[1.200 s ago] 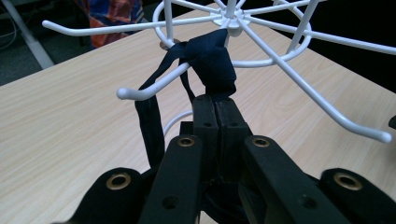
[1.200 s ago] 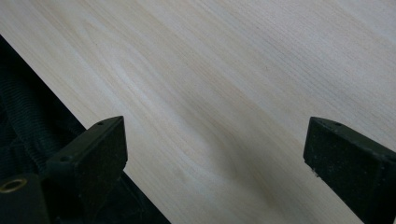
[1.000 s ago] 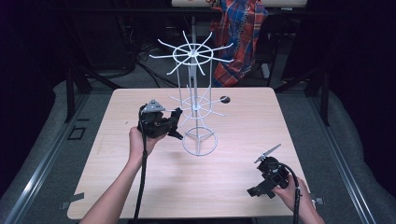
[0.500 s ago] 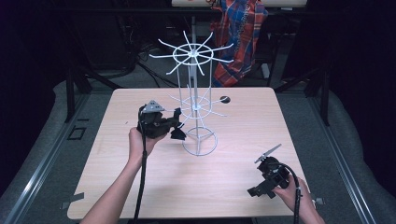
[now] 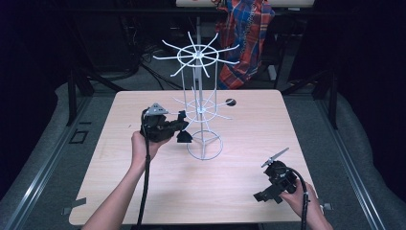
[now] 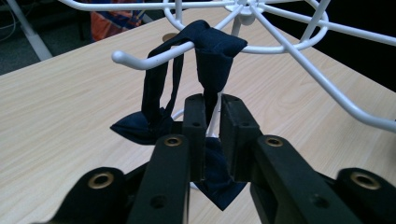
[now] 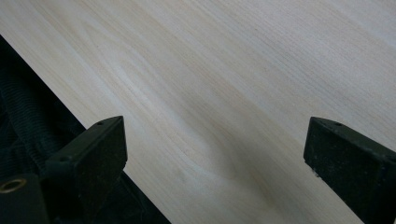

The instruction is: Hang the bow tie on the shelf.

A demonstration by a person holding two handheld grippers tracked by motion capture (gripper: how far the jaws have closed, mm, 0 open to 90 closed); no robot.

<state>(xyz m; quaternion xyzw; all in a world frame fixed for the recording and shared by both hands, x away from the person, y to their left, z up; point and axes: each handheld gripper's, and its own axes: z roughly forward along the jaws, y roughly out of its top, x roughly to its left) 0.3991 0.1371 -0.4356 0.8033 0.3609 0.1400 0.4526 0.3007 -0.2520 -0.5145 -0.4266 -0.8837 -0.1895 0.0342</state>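
The left tool [image 6: 212, 135] has its jaws drawn narrow and pinched on the strap of a dark blue bow tie [image 6: 187, 121]. That strap loops up over one white arm of the wire rack [image 6: 289, 51], so the bow tie hangs from the arm with its bow just beside the jaws and a pointed end showing below them. In the high view the left tool [image 5: 181, 125] sits at the lower tier of the rack [image 5: 198, 108], with the bow tie [image 5: 184, 137] a small dark shape under it, close to the rack's ring base. A hand [image 5: 142, 146] grips the tool from behind, and its cable trails back along the forearm.

The right tool [image 7: 215, 154] has its jaws spread wide, with nothing between them but bare wood. In the high view the right tool [image 5: 268, 194] lies low near the front right corner of the tabletop [image 5: 119, 182], held in the other hand [image 5: 301, 201], well apart from the rack.

Beyond the rack, a small dark round object [image 5: 231, 102] lies on the far part of the tabletop. A plaid cloth [image 5: 246, 38] hangs behind the table.
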